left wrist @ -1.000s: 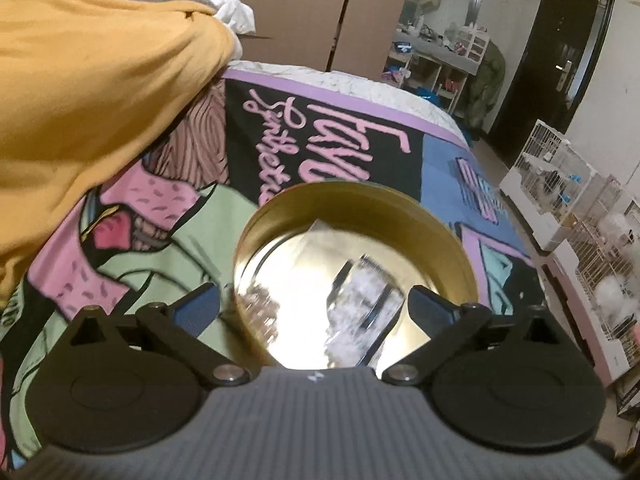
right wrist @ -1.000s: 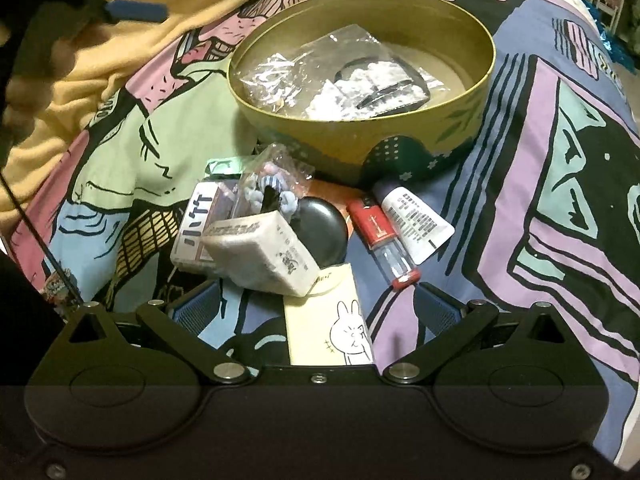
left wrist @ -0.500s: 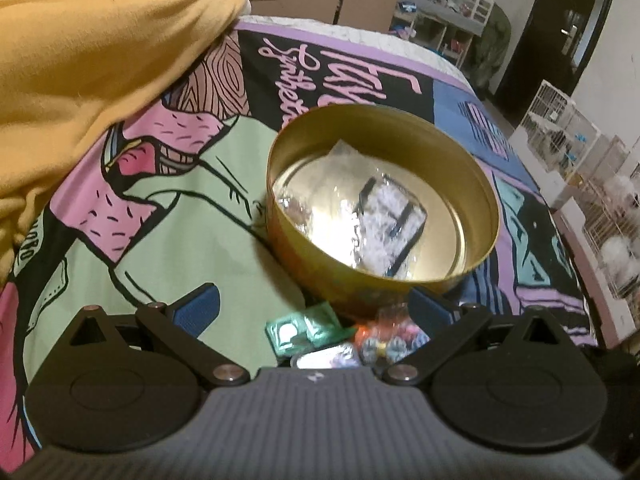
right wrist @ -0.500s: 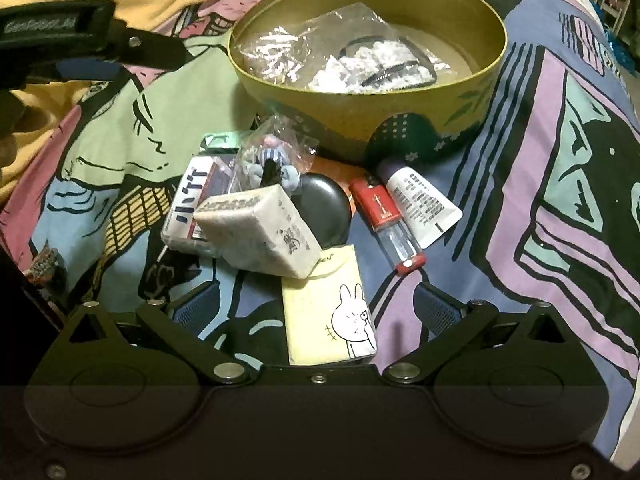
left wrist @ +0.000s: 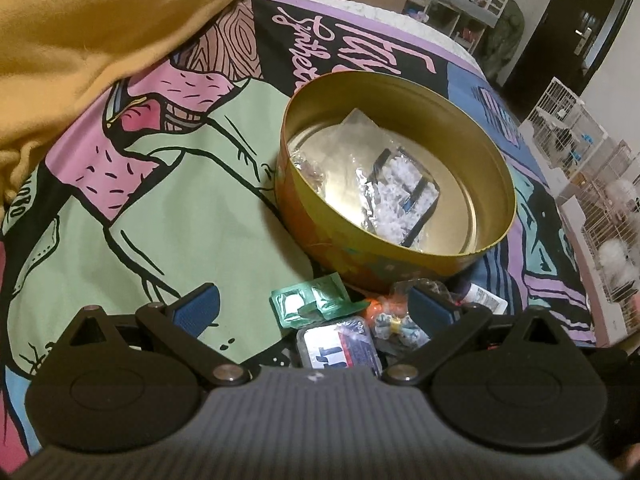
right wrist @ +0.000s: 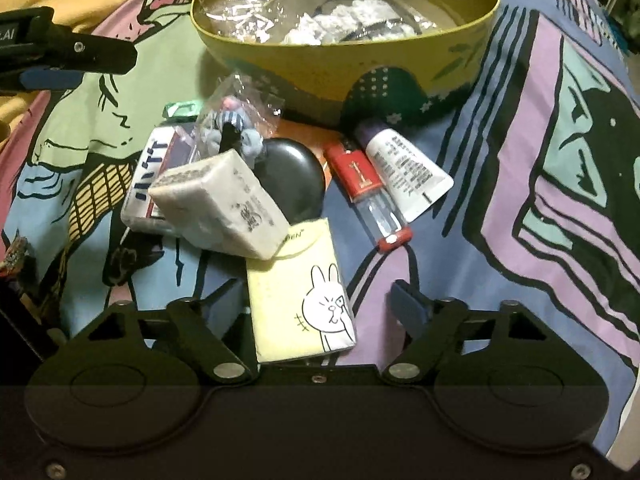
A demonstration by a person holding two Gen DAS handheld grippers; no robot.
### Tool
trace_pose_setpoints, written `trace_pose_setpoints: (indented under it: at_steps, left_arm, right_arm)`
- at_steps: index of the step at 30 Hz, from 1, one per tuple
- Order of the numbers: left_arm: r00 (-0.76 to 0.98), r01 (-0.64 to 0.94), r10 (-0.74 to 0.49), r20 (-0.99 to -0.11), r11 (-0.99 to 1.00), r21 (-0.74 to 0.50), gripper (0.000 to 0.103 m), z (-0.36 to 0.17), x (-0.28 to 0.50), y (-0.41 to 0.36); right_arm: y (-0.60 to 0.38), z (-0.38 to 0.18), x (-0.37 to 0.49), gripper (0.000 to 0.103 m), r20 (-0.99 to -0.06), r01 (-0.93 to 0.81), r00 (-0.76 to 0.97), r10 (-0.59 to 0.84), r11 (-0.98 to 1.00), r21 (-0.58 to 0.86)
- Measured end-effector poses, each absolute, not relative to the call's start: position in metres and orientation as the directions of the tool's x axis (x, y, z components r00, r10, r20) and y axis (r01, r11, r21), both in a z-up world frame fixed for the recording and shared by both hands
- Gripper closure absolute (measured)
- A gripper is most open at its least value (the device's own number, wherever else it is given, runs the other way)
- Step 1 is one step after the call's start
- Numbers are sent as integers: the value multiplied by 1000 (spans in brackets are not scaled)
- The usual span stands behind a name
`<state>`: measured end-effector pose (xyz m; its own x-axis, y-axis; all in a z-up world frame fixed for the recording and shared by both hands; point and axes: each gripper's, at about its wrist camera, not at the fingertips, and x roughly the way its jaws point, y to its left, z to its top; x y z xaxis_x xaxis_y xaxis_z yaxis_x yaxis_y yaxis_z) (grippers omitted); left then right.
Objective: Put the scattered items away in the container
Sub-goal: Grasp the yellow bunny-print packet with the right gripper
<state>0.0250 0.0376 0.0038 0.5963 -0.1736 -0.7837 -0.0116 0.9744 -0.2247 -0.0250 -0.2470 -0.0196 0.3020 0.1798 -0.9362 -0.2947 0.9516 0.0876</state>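
Inside the gold tin [left wrist: 304, 184] lies a plastic packet [left wrist: 384, 184]; both grippers' fingers [left wrist: 198, 306] gape.

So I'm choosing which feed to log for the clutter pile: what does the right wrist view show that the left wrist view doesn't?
Only the right wrist view: the yellow rabbit tissue pack between the open right claw, whose jaws have just been closing; the white block, black case, red tube.

Only the left wrist view: the tin's bare floor, cages, door.

Both: the gold tin with its plastic bag, the green packet, the printed bedspread.
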Motion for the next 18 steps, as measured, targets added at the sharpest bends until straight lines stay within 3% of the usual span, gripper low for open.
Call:
trace_pose_setpoints:
  at_steps: [7,10,18]
  left_arm:
    - [596,-1,-180,-783,974,-225,0,3,24,35]
    - [596,1,-172,-785,977,-213,0,3,24,33]
    - [607,50,-205,-768,974,-220,0,6,17,27]
  right_arm:
    - [-230,-31,-27,32,-945,-348,302,126,937,14]
    - [-224,-31,-30,55,-940,-376,321,115,927,-15]
    - [-236,-20,-32,57,-933,-320,324,158,946,49]
